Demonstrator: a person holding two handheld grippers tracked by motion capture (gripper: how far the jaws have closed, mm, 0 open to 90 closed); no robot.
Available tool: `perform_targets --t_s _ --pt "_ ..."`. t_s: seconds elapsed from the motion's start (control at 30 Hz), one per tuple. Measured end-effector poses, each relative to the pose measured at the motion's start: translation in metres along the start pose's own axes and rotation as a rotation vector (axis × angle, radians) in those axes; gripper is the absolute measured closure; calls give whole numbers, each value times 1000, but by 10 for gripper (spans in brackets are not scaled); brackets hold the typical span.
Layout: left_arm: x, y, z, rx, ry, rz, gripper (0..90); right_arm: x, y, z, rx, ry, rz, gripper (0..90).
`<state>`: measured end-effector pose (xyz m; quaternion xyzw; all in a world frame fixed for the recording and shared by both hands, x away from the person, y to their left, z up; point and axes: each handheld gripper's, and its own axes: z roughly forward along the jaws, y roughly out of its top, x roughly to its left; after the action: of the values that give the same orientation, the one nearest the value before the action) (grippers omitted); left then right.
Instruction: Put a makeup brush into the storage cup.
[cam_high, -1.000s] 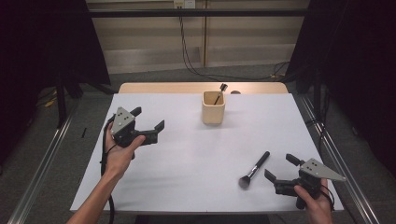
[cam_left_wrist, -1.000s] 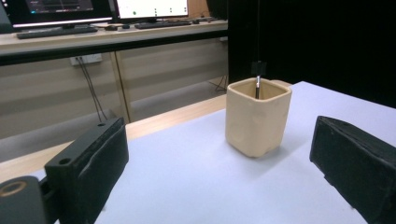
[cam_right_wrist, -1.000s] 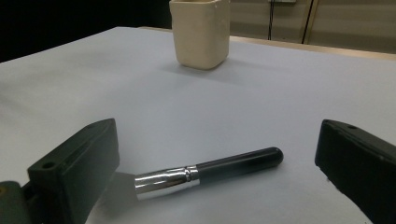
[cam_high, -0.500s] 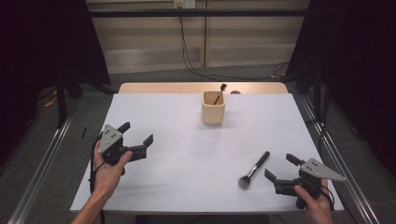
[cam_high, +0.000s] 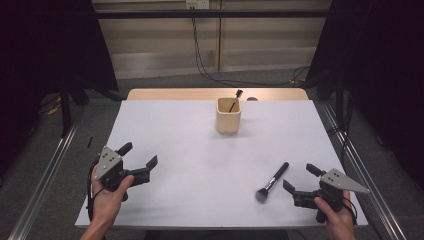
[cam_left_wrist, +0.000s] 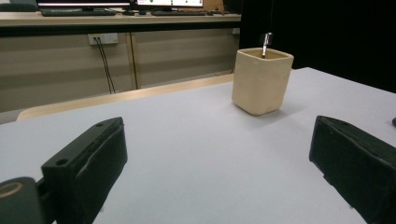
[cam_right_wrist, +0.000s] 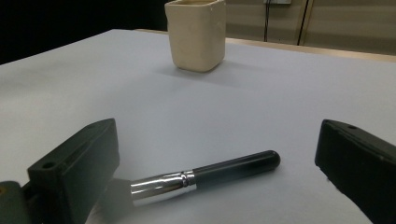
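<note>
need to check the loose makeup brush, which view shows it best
The high view: the whole makeup brush lies flat, bristles to handle. The right gripper view shows its handle and ferrule up close, bristles blurred.

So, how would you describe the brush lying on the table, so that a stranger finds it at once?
Start at the white table and go to its near right corner, by the right claw. The makeup brush lies flat there, with a black handle, silver collar and dark bristles. The other brush stands in the cream cup.

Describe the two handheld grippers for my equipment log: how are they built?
Both the left gripper and right gripper are black, with two blocky jaws, a grey three-cornered plate on top and a trailing black cable. The forearms are bare; no sleeves show.
</note>
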<state>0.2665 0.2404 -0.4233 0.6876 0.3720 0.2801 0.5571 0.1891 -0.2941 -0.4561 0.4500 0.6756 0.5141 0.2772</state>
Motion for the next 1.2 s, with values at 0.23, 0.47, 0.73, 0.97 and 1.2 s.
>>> perform_targets --t_s 0.23,0.47,0.73,0.97,1.2 --pt "-2 -10 -13 18 10 -10 40 -1 -1 -1 -1 -8 10 0" --pt "5 -23 -20 21 33 -28 42 0 -1 -2 -5 -5 3 0" --pt "7 -23 -19 12 25 -24 44 0 -1 -3 -10 5 -13 0" --pt "7 -24 -22 37 -1 -13 44 2 2 1 -17 27 -37 0" --pt "6 -25 -27 36 -9 -7 44 4 7 11 -11 52 -33 0"
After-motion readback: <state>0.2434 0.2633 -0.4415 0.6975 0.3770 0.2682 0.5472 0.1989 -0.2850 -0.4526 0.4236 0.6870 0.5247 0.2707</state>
